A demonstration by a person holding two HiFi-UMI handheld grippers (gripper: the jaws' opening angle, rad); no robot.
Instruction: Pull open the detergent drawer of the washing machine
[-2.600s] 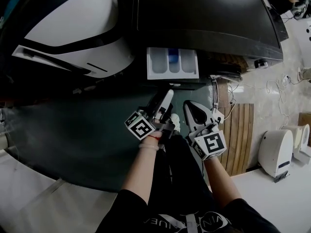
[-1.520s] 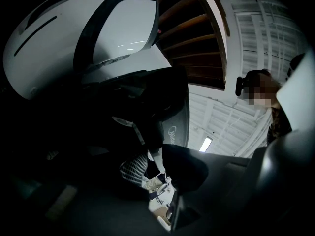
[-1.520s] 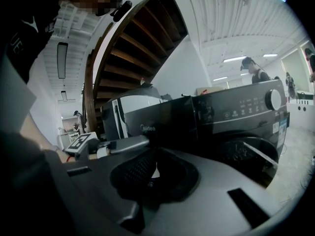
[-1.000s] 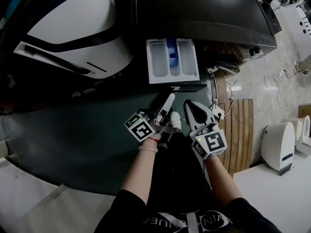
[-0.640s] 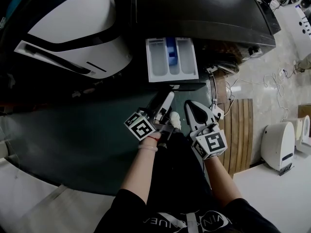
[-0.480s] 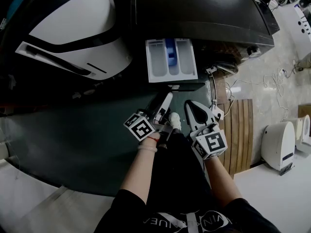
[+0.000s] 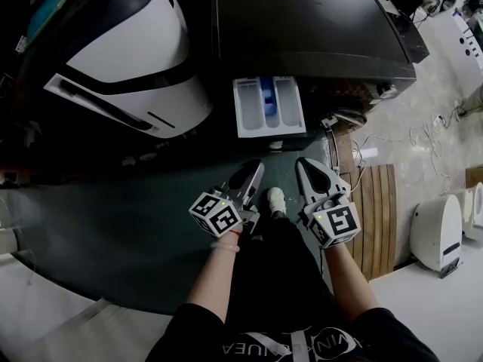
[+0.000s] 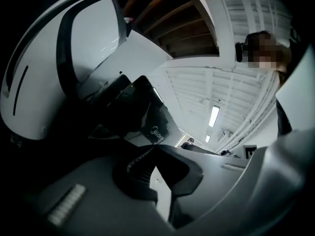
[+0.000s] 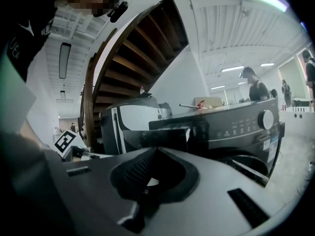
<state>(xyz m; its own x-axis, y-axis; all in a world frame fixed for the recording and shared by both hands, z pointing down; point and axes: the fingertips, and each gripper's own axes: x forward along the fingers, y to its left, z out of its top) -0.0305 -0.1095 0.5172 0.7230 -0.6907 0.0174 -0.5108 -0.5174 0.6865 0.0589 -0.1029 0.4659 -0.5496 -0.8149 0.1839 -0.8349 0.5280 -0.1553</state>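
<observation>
The dark washing machine [image 7: 317,21] stands at the top of the head view. Its white detergent drawer [image 7: 249,111], with a blue insert, sticks out of the front. Both grippers hang short of the drawer, apart from it. My left gripper [image 7: 255,168] is shut with nothing between its jaws, and its tips meet in its own view [image 8: 152,149]. My right gripper [image 7: 306,164] is also shut and empty, to the right of the left one. In the right gripper view [image 9: 156,150] the machine's control panel [image 9: 246,124] lies beyond the closed tips.
A large white and black appliance [image 7: 128,59] stands left of the washing machine. A dark green mat [image 7: 113,225] covers the floor under me, with my shoe [image 7: 276,199] between the grippers. Wooden slats [image 7: 377,202] and a white device [image 7: 438,232] lie at the right.
The left gripper's jaws have closed and it has rolled. Both grippers have drawn back from the drawer, which stays pulled out. The head view has shifted.
</observation>
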